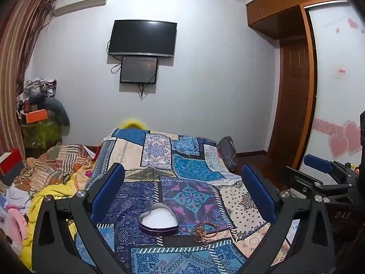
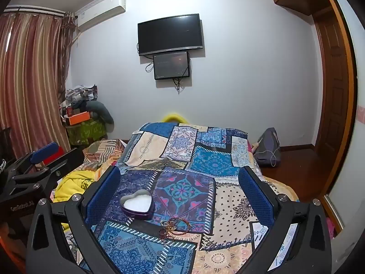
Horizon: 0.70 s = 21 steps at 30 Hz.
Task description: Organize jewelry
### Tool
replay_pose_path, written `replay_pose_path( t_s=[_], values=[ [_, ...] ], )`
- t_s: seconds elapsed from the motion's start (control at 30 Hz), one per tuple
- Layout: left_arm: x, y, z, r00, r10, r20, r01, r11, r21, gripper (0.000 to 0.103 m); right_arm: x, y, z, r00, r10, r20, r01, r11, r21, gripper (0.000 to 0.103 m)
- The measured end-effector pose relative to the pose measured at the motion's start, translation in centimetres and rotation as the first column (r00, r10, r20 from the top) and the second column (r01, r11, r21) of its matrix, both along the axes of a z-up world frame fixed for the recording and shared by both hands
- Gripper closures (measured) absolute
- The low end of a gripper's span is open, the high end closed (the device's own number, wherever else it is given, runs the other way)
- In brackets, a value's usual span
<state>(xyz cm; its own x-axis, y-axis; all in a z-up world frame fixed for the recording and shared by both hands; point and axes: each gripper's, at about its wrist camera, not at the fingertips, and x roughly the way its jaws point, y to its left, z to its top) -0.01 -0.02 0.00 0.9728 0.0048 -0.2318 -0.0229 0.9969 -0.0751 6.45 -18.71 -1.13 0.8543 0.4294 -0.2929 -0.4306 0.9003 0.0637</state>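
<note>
An open heart-shaped purple box (image 1: pixel 158 219) with white lining sits on the patchwork bedspread (image 1: pixel 189 166). A small pile of reddish-gold bracelets (image 1: pixel 203 230) lies just right of it. My left gripper (image 1: pixel 182 196) is open and empty, held above and before both. In the right wrist view the box (image 2: pixel 136 203) is at centre left and the bracelets (image 2: pixel 174 226) lie in front of it, to its right. My right gripper (image 2: pixel 180 196) is open and empty above them. The right gripper (image 1: pixel 319 166) also shows at the right edge of the left wrist view, the left gripper (image 2: pixel 43 153) at the left edge of the right wrist view.
Rumpled yellow and striped bedding (image 1: pixel 52 182) lies left of the bedspread. A cluttered stand with an orange box (image 1: pixel 36 116) is by the curtain. A grey bag (image 2: pixel 268 146) sits on the floor by the wardrobe. A TV (image 1: pixel 142 37) hangs on the far wall.
</note>
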Motion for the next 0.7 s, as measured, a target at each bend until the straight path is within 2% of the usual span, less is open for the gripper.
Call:
replay_pose_path(
  t_s=[0.7],
  values=[
    [0.50, 0.55, -0.42, 1.000, 0.018, -0.016, -0.019, 0.999, -0.027, 0.000, 0.01, 0.70, -0.77, 1.000, 0.000, -0.003, 0.000, 1.000, -0.009, 0.000]
  ],
)
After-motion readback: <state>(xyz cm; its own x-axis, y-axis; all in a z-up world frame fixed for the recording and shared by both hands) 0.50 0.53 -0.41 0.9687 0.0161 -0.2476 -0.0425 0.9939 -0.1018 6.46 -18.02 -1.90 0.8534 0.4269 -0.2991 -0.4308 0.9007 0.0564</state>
